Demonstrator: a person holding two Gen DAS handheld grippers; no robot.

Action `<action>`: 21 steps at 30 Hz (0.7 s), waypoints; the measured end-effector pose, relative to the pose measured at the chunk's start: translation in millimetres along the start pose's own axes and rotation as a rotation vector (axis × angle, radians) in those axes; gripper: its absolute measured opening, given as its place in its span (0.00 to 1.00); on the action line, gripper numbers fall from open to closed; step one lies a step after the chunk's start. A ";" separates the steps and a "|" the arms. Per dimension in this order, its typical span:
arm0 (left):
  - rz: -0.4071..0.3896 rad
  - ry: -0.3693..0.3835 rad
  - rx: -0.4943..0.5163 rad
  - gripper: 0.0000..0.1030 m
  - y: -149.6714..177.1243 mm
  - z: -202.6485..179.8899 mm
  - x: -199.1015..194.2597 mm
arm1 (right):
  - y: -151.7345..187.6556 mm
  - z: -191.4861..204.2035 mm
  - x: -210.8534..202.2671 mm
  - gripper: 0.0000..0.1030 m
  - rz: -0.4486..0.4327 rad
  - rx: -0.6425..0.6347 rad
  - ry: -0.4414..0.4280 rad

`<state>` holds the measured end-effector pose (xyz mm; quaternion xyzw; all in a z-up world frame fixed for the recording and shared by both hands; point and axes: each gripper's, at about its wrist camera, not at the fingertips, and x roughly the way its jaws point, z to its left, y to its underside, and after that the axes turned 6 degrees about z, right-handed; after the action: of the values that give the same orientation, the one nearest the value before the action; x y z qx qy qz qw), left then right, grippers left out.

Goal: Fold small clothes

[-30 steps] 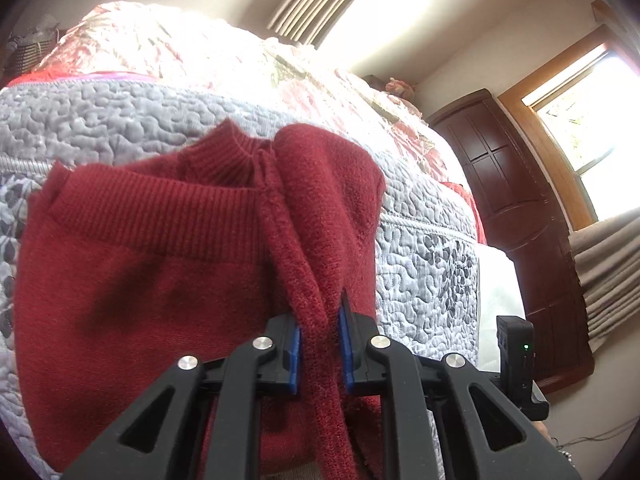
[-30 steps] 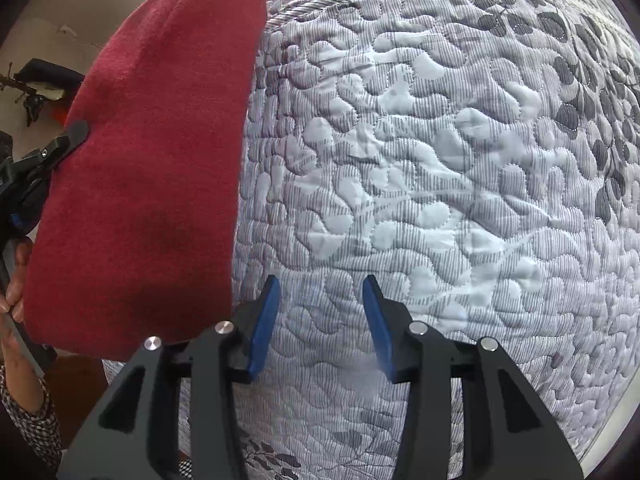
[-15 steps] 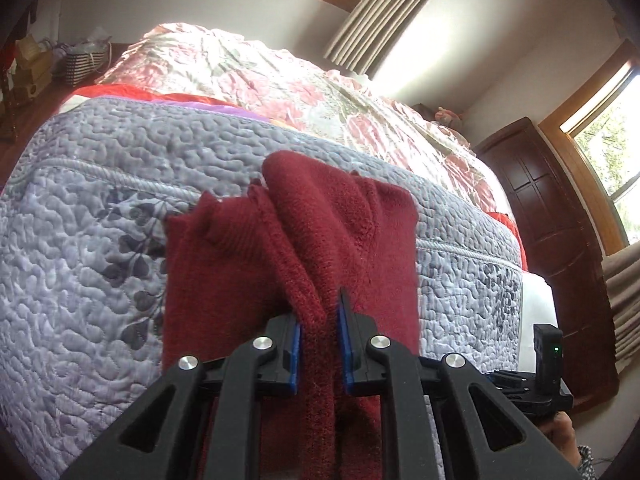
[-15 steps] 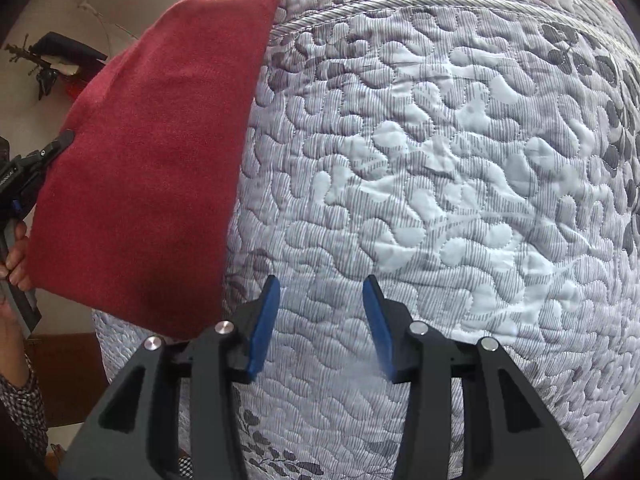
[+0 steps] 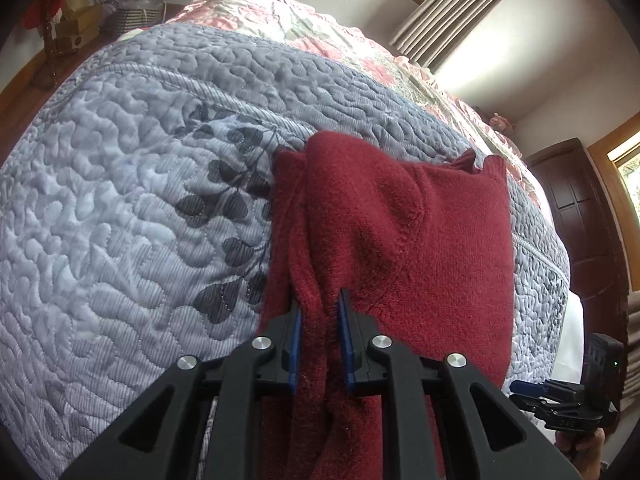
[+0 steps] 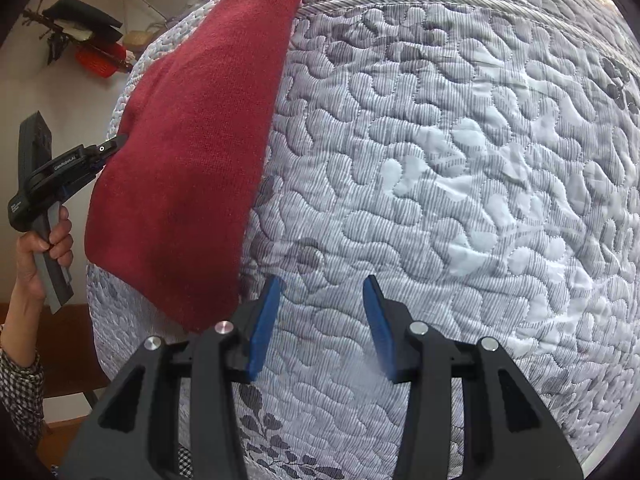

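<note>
My L gripper (image 5: 319,336) is clamped on a bunched fold of the red sweater (image 5: 400,248), blue pads tight against the knit on both sides. The sweater lies on the grey quilt (image 5: 120,220), near the bed's edge, w/ its ribbed hem toward the far end and part of it draped down past my fingers at the bottom of the L view. Just left of it the quilt has a dark leaf print (image 5: 232,208). Further back there's a floral bedspread (image 5: 280,20), a curtain (image 5: 448,8) top right, and a dark wood cabinet (image 5: 580,224) at right.

My R gripper (image 6: 320,324) is spread wide, nothing between the pads, hovering over bare quilt (image 6: 440,160) just right of the sweater (image 6: 192,152). From the R cam I can see the L gripper (image 6: 114,144) biting the sweater's left edge, w/ the person's hand (image 6: 44,252) wrapped round its grey handle and a checked sleeve (image 6: 20,384) below. In the L view the R gripper (image 5: 524,388) shows bottom right, beyond the sweater's edge; can't tell its opening from that angle. Some clutter on a wall shelf (image 6: 80,36) sits behind, too blurry to name.
</note>
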<state>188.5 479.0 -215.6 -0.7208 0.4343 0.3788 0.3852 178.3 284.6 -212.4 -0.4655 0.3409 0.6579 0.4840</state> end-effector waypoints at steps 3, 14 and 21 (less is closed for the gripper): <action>0.015 -0.009 0.007 0.22 -0.8 -3.1 0.2 | -0.9 22.3 10.9 0.42 0.004 -0.010 -0.006; 0.102 0.051 -0.020 0.78 52.2 -4.5 -41.4 | 2.7 66.5 19.6 0.45 -0.011 -0.027 -0.025; 0.170 0.060 -0.050 0.26 77.5 -1.4 -17.1 | 12.0 86.8 41.9 0.45 0.002 -0.011 -0.014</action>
<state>111.9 458.2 -217.5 -0.7019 0.4956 0.3990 0.3201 138.1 372.5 -222.9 -0.4631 0.3343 0.6636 0.4831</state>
